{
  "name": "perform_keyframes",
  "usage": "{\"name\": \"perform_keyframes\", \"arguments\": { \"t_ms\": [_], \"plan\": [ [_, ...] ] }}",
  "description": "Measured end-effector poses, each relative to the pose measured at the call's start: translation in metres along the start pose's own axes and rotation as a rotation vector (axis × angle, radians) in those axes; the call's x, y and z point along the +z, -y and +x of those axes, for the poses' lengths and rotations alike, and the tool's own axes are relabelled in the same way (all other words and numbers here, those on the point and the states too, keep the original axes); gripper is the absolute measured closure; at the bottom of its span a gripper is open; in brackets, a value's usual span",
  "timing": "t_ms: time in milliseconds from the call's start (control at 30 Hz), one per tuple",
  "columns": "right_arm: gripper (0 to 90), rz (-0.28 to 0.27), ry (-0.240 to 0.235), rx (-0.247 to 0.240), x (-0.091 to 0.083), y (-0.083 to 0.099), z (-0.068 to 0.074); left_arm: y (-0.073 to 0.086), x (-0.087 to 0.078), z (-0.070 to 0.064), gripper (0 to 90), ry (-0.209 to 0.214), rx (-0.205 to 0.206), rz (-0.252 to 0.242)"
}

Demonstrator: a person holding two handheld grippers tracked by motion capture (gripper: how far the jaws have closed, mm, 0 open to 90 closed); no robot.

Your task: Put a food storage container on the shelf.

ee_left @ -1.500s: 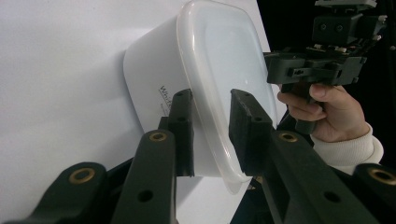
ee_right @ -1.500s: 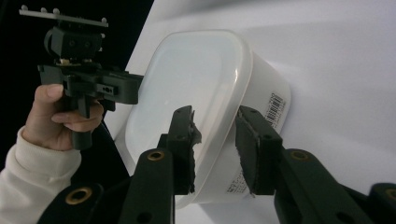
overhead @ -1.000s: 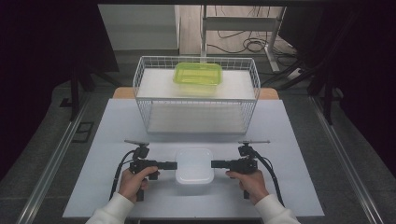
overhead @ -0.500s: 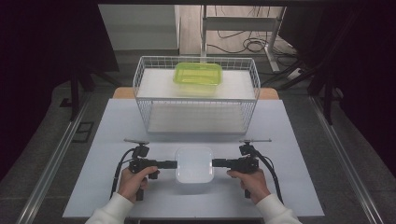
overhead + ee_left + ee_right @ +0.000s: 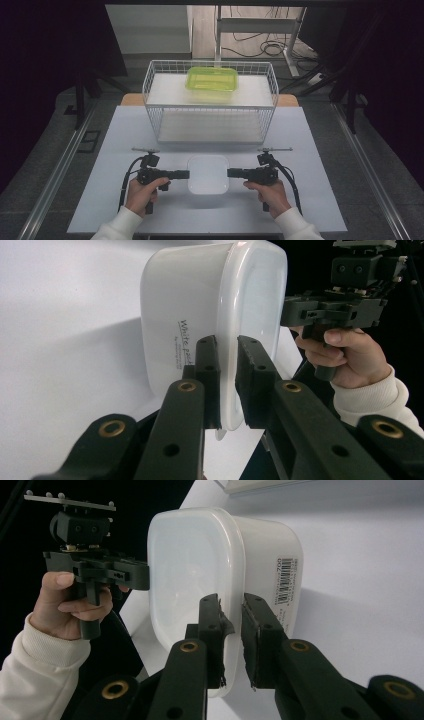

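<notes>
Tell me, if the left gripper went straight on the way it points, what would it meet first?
The left gripper already clamps the white container at its rim; beyond it, probably the right gripper facing it.

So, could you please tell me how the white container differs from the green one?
The white container rests on the table, gripped at its rim by the left gripper and right gripper; the green container sits untouched on the wire basket. The white one is opaque and squarish; the green one is translucent and oblong. Both have rounded corners.
</notes>
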State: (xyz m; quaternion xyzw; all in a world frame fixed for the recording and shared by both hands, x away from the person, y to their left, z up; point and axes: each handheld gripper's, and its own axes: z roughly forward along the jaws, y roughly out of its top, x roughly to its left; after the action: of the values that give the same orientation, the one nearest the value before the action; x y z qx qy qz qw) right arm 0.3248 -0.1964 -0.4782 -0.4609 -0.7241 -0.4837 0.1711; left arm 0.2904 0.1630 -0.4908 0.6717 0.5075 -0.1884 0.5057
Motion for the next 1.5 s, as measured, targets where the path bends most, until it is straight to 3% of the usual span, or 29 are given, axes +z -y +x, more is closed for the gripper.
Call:
{"name": "perform_keyframes", "arguments": {
  "t_ms": [500, 767, 1067, 1500],
  "plan": [
    [79.1, -0.017, -0.006, -0.016, -0.003, -0.007, 0.002, -0.008, -0.002, -0.004, 81.0, -0.003, 0.017, -0.007],
    [79.3, -0.043, -0.014, -0.038, -0.007, -0.019, 0.009, -0.026, -0.007, -0.009, 80.9, -0.003, 0.050, -0.024],
    [79.3, -0.077, -0.004, -0.095, -0.013, -0.045, 0.024, -0.048, -0.018, -0.022, 80.8, -0.016, 0.086, -0.053],
    [79.3, -0.121, 0.003, -0.166, -0.030, -0.072, 0.049, -0.076, -0.034, -0.052, 80.7, -0.026, 0.161, -0.088]
  ]
}}
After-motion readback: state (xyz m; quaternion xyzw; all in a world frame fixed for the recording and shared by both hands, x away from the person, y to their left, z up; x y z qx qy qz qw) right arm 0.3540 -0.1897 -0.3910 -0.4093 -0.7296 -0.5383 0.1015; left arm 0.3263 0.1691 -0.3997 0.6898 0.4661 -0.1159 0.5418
